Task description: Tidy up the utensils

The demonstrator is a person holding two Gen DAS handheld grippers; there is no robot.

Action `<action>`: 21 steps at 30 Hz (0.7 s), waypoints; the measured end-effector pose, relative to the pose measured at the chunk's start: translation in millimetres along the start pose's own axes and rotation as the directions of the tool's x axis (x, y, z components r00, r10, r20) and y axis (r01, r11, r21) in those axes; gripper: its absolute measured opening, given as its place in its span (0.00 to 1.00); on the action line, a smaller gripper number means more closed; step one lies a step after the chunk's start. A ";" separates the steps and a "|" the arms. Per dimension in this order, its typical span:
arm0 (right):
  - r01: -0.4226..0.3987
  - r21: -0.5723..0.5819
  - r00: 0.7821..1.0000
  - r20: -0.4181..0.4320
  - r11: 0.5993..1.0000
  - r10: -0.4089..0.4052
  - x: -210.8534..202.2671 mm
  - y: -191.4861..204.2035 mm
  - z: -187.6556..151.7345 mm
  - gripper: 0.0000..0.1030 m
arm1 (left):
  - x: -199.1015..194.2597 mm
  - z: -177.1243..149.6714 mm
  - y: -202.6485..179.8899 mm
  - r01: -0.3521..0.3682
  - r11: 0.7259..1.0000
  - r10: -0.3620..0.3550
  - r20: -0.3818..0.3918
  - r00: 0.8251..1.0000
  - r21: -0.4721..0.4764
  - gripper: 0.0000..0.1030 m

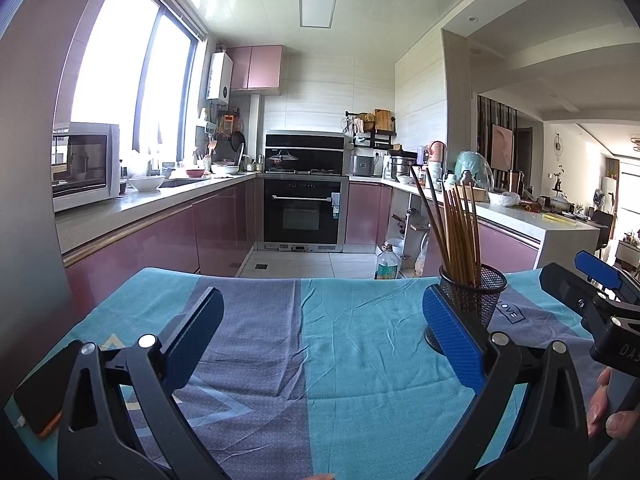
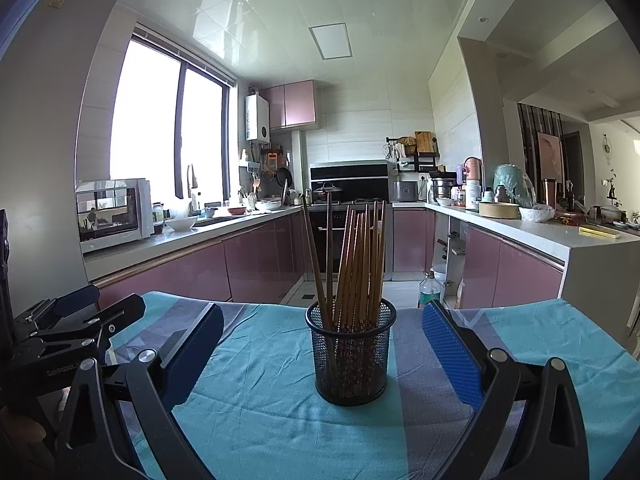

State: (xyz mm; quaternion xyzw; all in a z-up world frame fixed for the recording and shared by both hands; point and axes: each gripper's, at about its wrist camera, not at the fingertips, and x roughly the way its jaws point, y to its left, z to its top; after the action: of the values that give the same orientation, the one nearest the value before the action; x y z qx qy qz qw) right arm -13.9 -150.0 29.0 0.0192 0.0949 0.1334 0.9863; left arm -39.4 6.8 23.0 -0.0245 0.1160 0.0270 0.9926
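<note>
Chopsticks [image 2: 352, 264] stand bunched in a black mesh holder [image 2: 350, 360] (upright) toward the table's [image 2: 260, 420] far edge. The left gripper [image 1: 320, 328] and right gripper [image 2: 324, 344] both gape, empty.

A teal-and-grey cloth [image 2: 260, 408] covers the table, bearing a mesh cup [image 2: 350, 354].

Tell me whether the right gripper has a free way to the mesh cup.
Probably yes: the right gripper, jaws open, faces the mesh cup directly, only bare cloth between.

chopsticks [image 2: 356, 264]: about 10 | mesh holder [image 2: 351, 356]: 1 | tablecloth [image 2: 260, 412]: 1
</note>
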 end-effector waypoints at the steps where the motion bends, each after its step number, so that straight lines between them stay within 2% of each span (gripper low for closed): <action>1: -0.001 0.000 1.000 0.001 1.000 0.001 -0.4 0.1 0.1 0.93 | 0.6 0.3 -0.7 -0.001 1.000 0.001 0.000 1.000 0.000 0.95; 21: 0.006 0.001 1.000 0.024 1.000 -0.006 -3.2 -1.7 -0.7 0.93 | 0.2 2.0 -6.0 -0.002 1.000 0.002 0.021 1.000 0.009 0.95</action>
State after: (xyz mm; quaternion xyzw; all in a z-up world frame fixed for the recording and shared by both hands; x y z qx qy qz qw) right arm -16.6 -152.5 28.8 0.0212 0.0833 0.1302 0.9878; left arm -38.4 1.0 25.2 -0.0194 0.1058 0.0278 0.9938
